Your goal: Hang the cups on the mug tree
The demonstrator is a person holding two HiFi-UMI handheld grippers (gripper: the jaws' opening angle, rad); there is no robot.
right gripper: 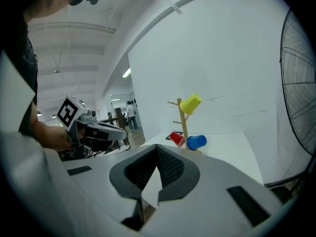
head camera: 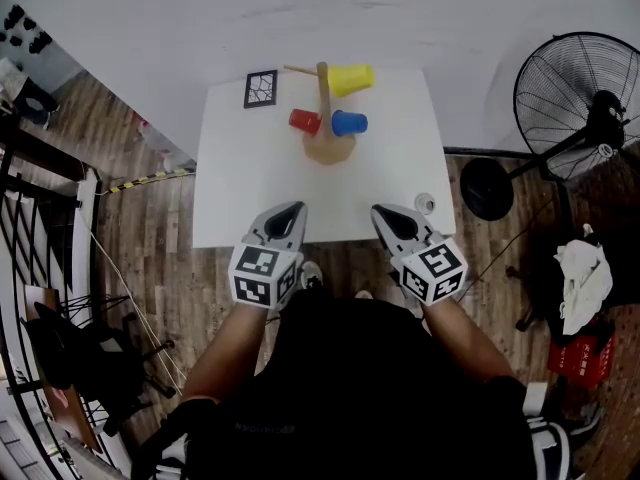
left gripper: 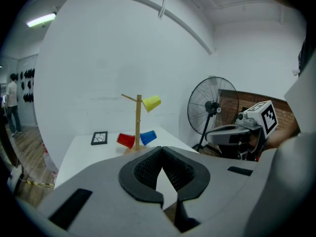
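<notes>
**Both grippers parked at the near edge, cups clustered at the tree**

The left gripper (head camera: pixel 296 208) and the right gripper (head camera: pixel 382 211) are held side by side over the near edge of the white table (head camera: pixel 230 198). Both pairs of jaws are clenched, pad against pad. Nothing is pinched in either; only tabletop is glimpsed through the gaps behind the tips.

The mug tree (head camera: pixel 323 103) is found straight ahead, toward the far edge, almost on the line that splits the two grippers. The yellow cup (head camera: pixel 351 79) is seen high up to the right of the post, tipped outward. Low down, the red cup (head camera: pixel 305 121) is set to the left of the post and the blue cup (head camera: pixel 349 123) to its right, both close above the round wooden base (head camera: pixel 329 150). Their long axes run sideways, out from the post. Whether those two sit on low pegs or merely lean at the base cannot be told.

One upper peg (head camera: pixel 298 70), pointing left, is left bare.

The coming move is judged to turn on side. The red cup lies nearer the left gripper and the blue nearer the right, each well apart from its jaws. A forward reach across the table and opened jaws would be needed, with the cup taken across its width.

A black framed tile (head camera: pixel 261 89) sits left of the tree, clear of the reach.
</notes>
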